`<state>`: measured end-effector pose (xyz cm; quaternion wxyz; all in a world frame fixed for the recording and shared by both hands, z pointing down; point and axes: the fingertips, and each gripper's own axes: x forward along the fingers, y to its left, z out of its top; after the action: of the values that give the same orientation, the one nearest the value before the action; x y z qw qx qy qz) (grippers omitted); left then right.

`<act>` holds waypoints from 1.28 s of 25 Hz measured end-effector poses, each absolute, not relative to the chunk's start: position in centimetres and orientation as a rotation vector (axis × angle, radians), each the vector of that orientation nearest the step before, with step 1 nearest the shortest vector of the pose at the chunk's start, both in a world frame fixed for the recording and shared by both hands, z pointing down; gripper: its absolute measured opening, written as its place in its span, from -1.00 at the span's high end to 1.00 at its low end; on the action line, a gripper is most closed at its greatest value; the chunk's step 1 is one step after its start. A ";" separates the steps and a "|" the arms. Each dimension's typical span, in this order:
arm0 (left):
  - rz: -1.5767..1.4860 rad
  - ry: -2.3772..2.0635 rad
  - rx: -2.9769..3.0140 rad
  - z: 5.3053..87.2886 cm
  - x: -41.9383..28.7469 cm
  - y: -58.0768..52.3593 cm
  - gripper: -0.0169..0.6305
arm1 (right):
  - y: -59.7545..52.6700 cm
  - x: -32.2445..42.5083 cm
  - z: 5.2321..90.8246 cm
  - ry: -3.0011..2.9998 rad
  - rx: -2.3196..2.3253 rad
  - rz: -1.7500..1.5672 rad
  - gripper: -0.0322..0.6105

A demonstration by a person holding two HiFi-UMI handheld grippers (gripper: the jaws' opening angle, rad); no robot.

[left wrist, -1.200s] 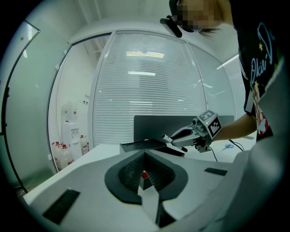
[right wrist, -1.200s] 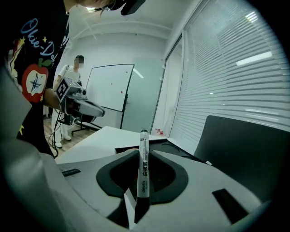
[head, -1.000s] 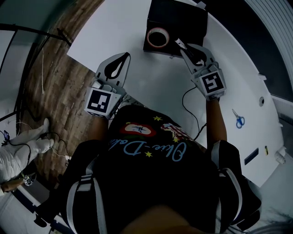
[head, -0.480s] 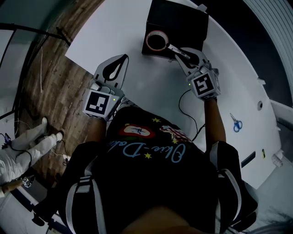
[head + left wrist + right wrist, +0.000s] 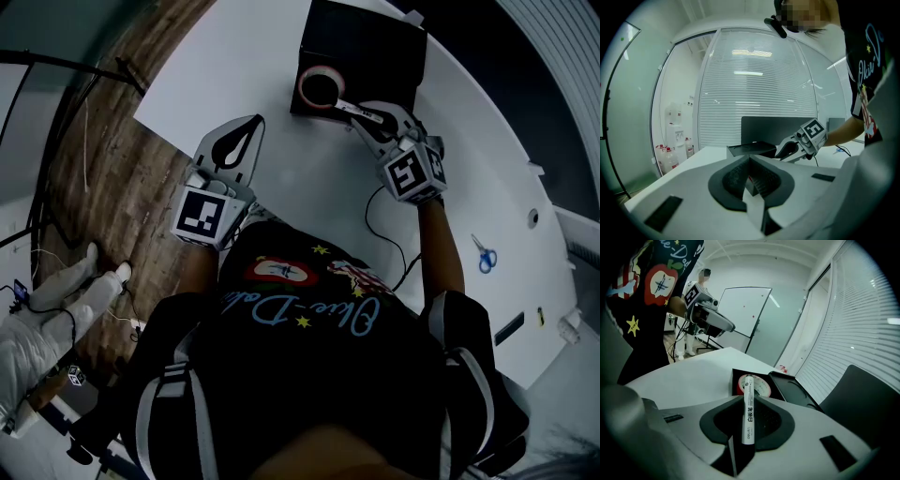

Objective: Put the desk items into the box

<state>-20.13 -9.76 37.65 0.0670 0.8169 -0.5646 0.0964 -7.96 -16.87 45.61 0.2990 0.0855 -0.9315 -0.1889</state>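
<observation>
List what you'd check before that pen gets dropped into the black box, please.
1. Marker held firmly: ok, the right gripper is shut on it.
2. Box open: ok.
3. Marker tip over the box: ok, it reaches the tape roll lying inside.
4. Free room beside the tape roll: cannot tell, the inside is too dark.
5. Left gripper out of the way: ok, shut, empty, apart from the box.
</observation>
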 end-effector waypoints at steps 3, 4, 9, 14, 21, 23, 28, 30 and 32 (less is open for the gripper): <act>0.291 -1.710 2.454 38.0 -20.1 -10.2 0.96 | -16.9 -7.9 46.3 -2.490 0.193 -0.462 0.69; 0.298 -1.710 2.450 38.1 -20.1 -10.3 0.96 | -17.0 -7.8 46.5 -2.490 0.191 -0.455 0.69; 0.306 -1.714 2.446 38.2 -20.2 -10.3 0.96 | -17.1 -7.7 46.8 -2.489 0.178 -0.444 0.69; 0.312 -1.708 2.447 38.2 -20.1 -10.3 0.96 | -16.9 -8.1 47.1 -2.497 0.167 -0.424 0.68; 0.318 -1.718 2.436 38.3 -20.5 -10.1 0.96 | -16.8 -8.4 47.2 -2.523 0.162 -0.373 0.68; 0.322 -1.716 2.437 38.3 -20.5 -10.1 0.96 | -16.8 -8.5 47.3 -2.527 0.156 -0.370 0.68; 0.321 -1.715 2.444 38.3 -20.4 -10.1 0.96 | -16.8 -8.5 47.2 -2.539 0.161 -0.348 0.68; 0.323 -1.717 2.443 38.3 -20.4 -10.1 0.96 | -16.8 -8.4 47.3 -2.540 0.159 -0.343 0.68; 0.323 -1.718 2.441 38.3 -20.5 -10.0 0.96 | -16.7 -8.5 47.5 -2.547 0.153 -0.340 0.68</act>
<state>-20.46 -10.05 38.30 0.0697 0.8110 -0.5708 0.1074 -8.47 -16.74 47.45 0.2800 0.0569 -0.9499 -0.1268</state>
